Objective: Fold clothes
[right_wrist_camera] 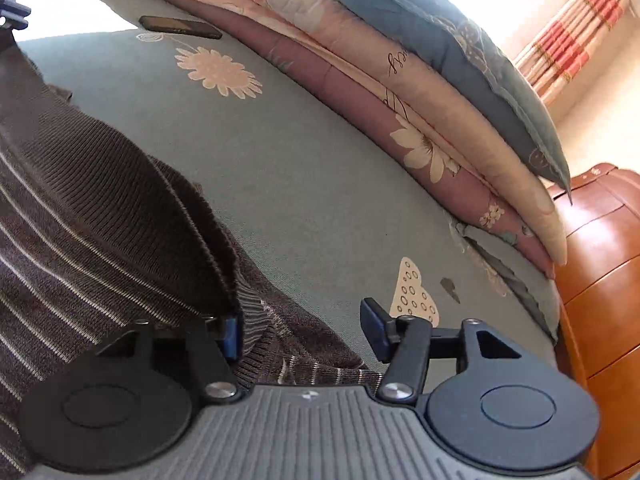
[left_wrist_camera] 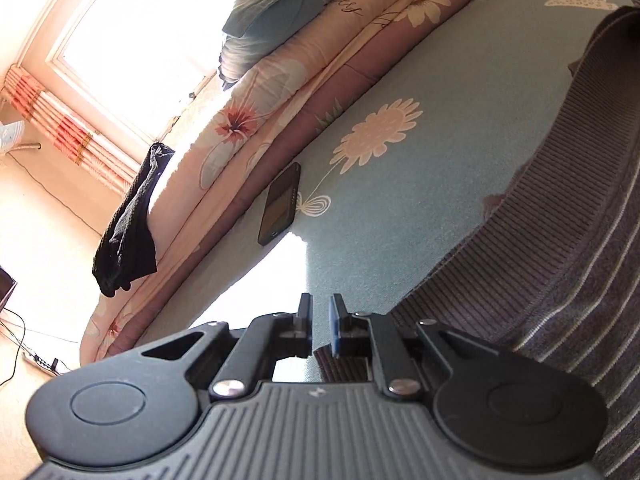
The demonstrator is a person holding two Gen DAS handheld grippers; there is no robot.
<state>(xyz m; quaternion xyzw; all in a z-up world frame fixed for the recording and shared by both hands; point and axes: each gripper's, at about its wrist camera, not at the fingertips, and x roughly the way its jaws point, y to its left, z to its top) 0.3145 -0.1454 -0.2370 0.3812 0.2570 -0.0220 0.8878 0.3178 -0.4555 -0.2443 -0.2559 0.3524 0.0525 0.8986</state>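
i judge the fold barely begun: my left gripper (left_wrist_camera: 321,328) nearly closed on nothing, right gripper (right_wrist_camera: 302,330) spread wide over the striped sweater (right_wrist_camera: 92,216), still rumpled on the bed (right_wrist_camera: 304,184).

Showing in view: one brown knitted sweater with thin pale stripes (right_wrist_camera: 92,216); one dark rectangular phone (left_wrist_camera: 280,204); one blue-grey cushion (right_wrist_camera: 448,52); one folded floral pink quilt (right_wrist_camera: 400,120); one black garment (left_wrist_camera: 128,228) hanging; two tools.

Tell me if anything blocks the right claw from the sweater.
Nothing visible does. The open right claw already straddles the sweater edge, with knit lying between its fingers. The phone lies far off, by the quilt.
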